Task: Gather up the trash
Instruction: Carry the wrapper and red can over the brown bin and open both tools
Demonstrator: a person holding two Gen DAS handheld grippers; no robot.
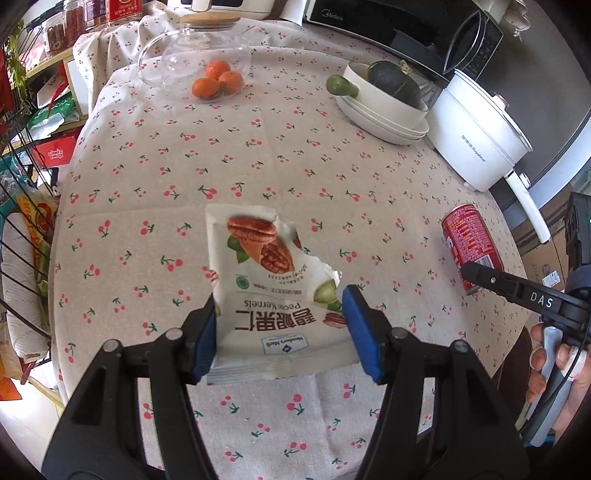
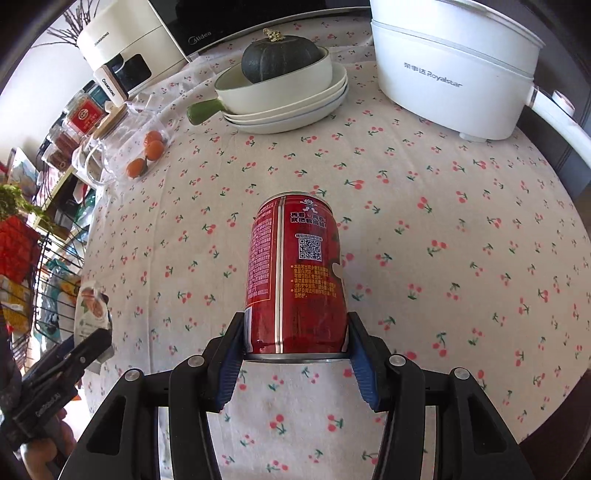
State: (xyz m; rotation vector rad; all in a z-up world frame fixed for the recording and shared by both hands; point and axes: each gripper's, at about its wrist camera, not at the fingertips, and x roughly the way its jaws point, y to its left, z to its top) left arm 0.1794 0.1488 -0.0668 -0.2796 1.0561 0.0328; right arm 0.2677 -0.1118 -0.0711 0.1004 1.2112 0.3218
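Wrapper (image 1: pixel 266 295) is clamped in L tongs (image 1: pixel 280 332), can (image 2: pixel 295 273) in R tongs (image 2: pixel 295 350); both long axes point away over desk (image 2: pixel 443 221).

I see a round table under a beige cherry-print tablecloth (image 2: pixel 443 229), lit by bright daylight that throws soft shadows across the cloth. Behind it stand a black Midea microwave (image 1: pixel 388 29) and a white Changhong appliance (image 2: pixel 129 48) (what kind, I cannot tell). Off the table's left edge I make out a black wire rack (image 1: pixel 22 206) and a wooden shelf of jars (image 1: pixel 66 26).
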